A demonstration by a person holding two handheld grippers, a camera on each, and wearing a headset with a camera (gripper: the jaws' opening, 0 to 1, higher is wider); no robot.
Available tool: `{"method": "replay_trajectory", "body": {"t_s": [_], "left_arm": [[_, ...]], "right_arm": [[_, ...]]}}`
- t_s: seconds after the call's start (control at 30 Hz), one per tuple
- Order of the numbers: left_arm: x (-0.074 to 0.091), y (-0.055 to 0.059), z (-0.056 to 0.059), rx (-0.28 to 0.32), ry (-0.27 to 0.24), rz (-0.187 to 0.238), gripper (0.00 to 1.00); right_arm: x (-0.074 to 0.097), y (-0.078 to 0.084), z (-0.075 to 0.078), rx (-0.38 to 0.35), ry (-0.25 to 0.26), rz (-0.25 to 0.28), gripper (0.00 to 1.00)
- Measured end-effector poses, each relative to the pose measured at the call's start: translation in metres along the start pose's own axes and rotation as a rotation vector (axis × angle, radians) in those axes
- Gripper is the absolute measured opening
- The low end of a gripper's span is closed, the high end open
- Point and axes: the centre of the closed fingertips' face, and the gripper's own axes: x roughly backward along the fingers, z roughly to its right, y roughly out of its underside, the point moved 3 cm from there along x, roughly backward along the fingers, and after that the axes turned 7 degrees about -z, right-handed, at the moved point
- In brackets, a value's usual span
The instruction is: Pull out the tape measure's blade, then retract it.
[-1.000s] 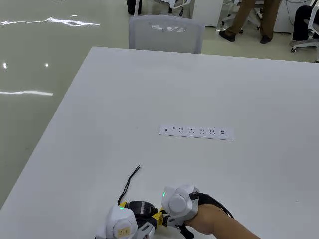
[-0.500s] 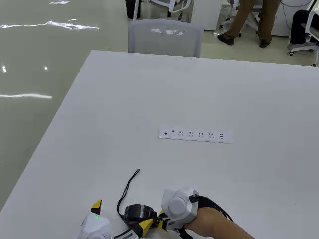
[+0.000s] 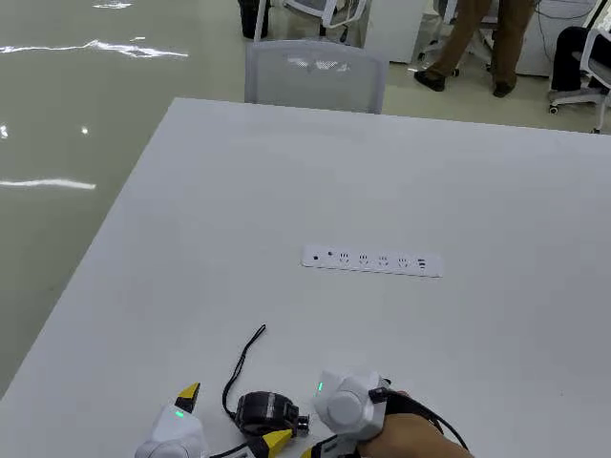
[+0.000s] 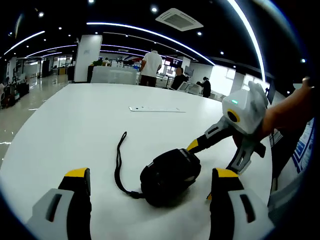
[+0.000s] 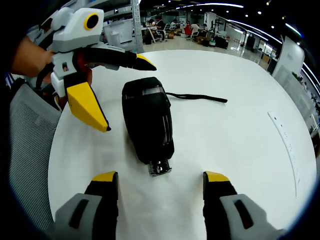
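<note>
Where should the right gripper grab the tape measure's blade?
The metal hook at the tape measure's near end, approached head-on by the right gripper. It lies flat with the hook pointing at that gripper's open jaws; the strap trails off the far side.

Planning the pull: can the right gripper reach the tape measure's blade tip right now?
Probably yes. The right gripper is open, the blade tip points toward it, and just bare table lies between them.

We see a white table with two things lying on it, well apart: a white power strip flat near the middle, and a black tape measure toward the near edge, its strap trailing across the surface.
</note>
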Motion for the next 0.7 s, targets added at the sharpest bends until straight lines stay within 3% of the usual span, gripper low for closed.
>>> {"method": "replay_trajectory", "body": {"t_s": [0.17, 0.2, 0.27, 0.37, 0.47, 0.57, 0.6, 0.67, 0.7], "left_arm": [[0.010, 0.002, -0.009, -0.036, 0.025, -0.009, 0.99], [0.013, 0.003, -0.010, -0.040, 0.036, -0.010, 0.99], [0.019, 0.007, -0.015, -0.024, 0.073, -0.017, 0.99], [0.030, 0.003, -0.019, -0.047, 0.059, -0.010, 0.99], [0.039, 0.007, -0.030, -0.050, 0.054, -0.014, 0.99], [0.048, 0.015, -0.032, -0.040, 0.092, -0.038, 0.99], [0.050, 0.018, -0.033, -0.047, 0.094, -0.051, 0.99], [0.057, 0.017, -0.031, -0.065, 0.100, -0.038, 0.99], [0.061, 0.018, -0.035, -0.065, 0.098, -0.037, 0.99]], "right_arm": [[0.012, 0.010, 0.004, -0.060, 0.061, 0.070, 0.95], [0.019, 0.008, 0.003, -0.084, 0.088, 0.130, 1.00], [0.026, 0.013, 0.006, -0.126, 0.125, 0.174, 1.00], [0.036, 0.032, 0.008, -0.193, 0.174, 0.188, 1.00], [0.046, 0.046, 0.000, -0.231, 0.183, 0.203, 1.00], [0.057, 0.064, -0.006, -0.273, 0.207, 0.202, 1.00], [0.064, 0.067, -0.008, -0.299, 0.232, 0.214, 1.00], [0.077, 0.078, -0.013, -0.366, 0.255, 0.239, 1.00], [0.083, 0.085, -0.017, -0.393, 0.267, 0.251, 1.00]]}}
